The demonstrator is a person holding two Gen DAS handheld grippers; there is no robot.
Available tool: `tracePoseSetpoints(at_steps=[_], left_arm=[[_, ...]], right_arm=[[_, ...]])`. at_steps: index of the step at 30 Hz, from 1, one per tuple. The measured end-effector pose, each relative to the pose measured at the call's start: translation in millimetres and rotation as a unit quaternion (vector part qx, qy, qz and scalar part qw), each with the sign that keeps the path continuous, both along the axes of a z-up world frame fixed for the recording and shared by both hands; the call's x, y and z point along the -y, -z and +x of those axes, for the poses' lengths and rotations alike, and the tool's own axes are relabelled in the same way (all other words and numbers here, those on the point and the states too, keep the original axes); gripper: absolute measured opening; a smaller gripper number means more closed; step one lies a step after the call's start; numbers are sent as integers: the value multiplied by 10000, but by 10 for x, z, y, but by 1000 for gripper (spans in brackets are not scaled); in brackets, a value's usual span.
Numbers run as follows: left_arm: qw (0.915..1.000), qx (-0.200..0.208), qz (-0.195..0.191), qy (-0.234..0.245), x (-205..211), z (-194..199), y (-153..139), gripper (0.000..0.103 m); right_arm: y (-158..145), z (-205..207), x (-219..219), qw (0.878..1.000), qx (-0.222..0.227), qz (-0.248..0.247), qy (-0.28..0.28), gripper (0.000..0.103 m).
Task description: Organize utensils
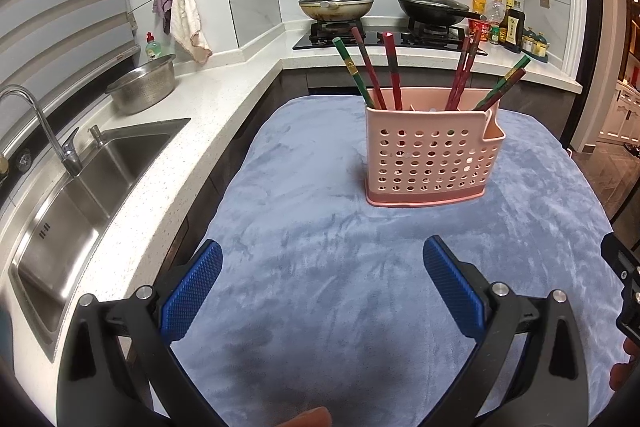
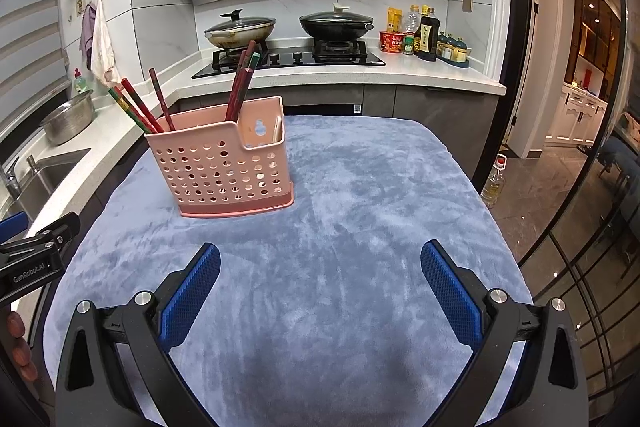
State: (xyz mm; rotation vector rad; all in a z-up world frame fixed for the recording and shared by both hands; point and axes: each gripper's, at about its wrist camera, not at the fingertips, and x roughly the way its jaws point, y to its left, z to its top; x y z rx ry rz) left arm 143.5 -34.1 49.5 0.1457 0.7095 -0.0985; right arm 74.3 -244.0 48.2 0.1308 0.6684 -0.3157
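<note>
A pink perforated utensil holder (image 1: 430, 155) stands upright on the blue-grey cloth (image 1: 320, 219); it also shows in the right wrist view (image 2: 224, 167). Several red and green chopsticks (image 1: 366, 71) stand in it, some leaning left, some right; they also show in the right wrist view (image 2: 138, 105). My left gripper (image 1: 322, 259) is open and empty, low over the cloth in front of the holder. My right gripper (image 2: 320, 261) is open and empty, in front of and to the right of the holder.
A white counter with a steel sink (image 1: 76, 183), faucet (image 1: 36, 123) and metal colander (image 1: 144, 89) runs along the left. A stove with two lidded pans (image 2: 240, 31) and condiment bottles (image 2: 426, 35) lines the back. A bottle (image 2: 494, 183) stands on the floor to the right.
</note>
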Motion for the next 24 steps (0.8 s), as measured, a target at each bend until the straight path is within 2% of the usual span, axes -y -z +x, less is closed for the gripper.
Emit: tracePoseSetpoints(at_steps=[24], left_arm=[[10000,16,-17,-16,8,-18,13,96]], right_arm=[[14,2,-38,10000,-55,-20,-35,96]])
